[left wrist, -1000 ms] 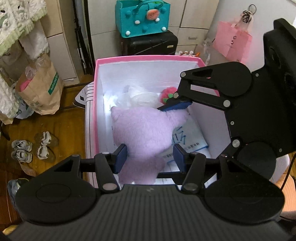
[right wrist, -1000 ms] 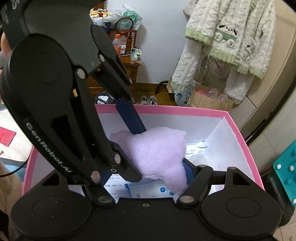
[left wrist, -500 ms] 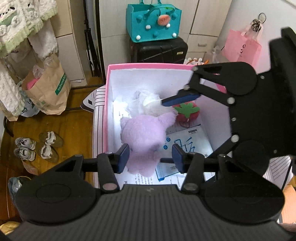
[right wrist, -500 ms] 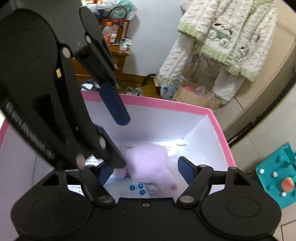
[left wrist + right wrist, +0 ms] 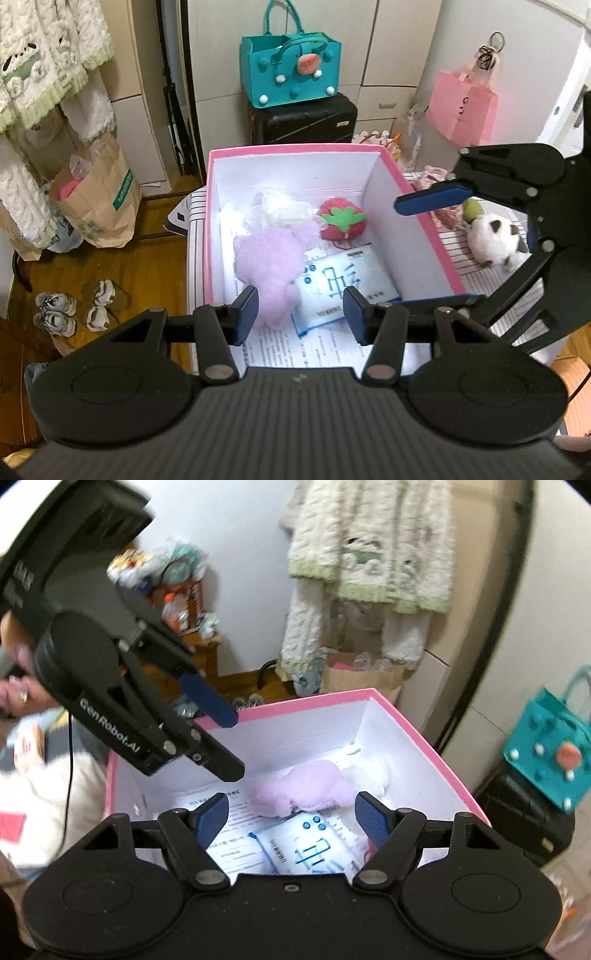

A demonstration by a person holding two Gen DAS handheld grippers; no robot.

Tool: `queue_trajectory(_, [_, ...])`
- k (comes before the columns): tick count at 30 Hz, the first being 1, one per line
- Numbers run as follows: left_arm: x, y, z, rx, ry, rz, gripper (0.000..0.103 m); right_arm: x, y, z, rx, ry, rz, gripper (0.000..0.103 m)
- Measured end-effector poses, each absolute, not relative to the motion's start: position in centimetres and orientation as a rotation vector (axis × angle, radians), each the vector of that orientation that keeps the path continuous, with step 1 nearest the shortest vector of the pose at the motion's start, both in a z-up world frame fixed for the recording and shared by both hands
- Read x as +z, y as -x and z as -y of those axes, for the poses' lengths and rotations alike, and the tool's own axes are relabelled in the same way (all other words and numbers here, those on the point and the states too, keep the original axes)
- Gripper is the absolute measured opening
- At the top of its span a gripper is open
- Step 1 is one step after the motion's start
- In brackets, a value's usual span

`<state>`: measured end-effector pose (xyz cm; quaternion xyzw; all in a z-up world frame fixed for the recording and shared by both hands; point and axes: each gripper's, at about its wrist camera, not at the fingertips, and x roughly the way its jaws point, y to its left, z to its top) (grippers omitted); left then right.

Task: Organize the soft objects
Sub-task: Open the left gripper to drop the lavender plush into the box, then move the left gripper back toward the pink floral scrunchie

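A pink box [image 5: 295, 149] with white inner walls holds a purple plush [image 5: 269, 258], a strawberry plush [image 5: 341, 219], a white fluffy item [image 5: 280, 210] and a blue-and-white packet [image 5: 343, 288]. My left gripper [image 5: 300, 314] hovers open above the box's near end, with nothing between its fingers. My right gripper [image 5: 406, 254] hangs open over the box's right wall. In the right wrist view the right gripper [image 5: 291, 814] is open above the purple plush [image 5: 306, 786] and the packet [image 5: 306, 849]. The left gripper [image 5: 232, 746] floats over the box's left rim [image 5: 110, 775].
A black-and-white plush [image 5: 495, 243] lies on the striped surface right of the box. Behind the box a teal felt bag [image 5: 291, 70] sits on a black suitcase [image 5: 306, 122]. A paper bag [image 5: 99, 199], shoes [image 5: 55, 314] and hanging fluffy clothes [image 5: 44, 66] are at the left.
Both grippers were around the purple plush a second ago. It now lies loose in the box, and both grippers have lifted up and away from it.
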<state>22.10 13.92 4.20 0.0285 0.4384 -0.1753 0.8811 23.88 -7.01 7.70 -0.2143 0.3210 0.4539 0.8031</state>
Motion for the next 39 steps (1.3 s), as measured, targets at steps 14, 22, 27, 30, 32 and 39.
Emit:
queue_trajectory(14, [8.6, -15.1, -12.2, -0.418, -0.072, -0.841, 0.051, 11.0, -18.5, 11.6, 0.922, 0.209, -0.775, 0.080])
queue_trajectory(22, [10.3, -11.0, -10.3, -0.448, -0.140, -0.816, 0.052, 12.5, -15.1, 13.8, 0.900, 0.176, -0.760, 0.080])
queue_trajectory(27, [10.7, -8.1, -9.0, -0.494, -0.168, -0.803, 0.053, 13.1, -13.0, 15.8, 0.883, 0.159, -0.751, 0.080])
queue_trajectory(30, [10.7, -6.8, -7.9, -0.517, -0.198, -0.801, 0.053, 13.2, -11.8, 17.0, 0.871, 0.146, -0.749, 0.080])
queue_trajectory(32, [10.5, -6.2, -7.2, -0.532, -0.217, -0.810, 0.054, 13.2, -10.9, 17.9, 0.863, 0.141, -0.746, 0.080])
queue_trajectory(39, [9.6, -4.8, -5.0, -0.562, -0.265, -0.851, 0.057, 12.7, -7.6, 20.4, 0.826, 0.131, -0.751, 0.080])
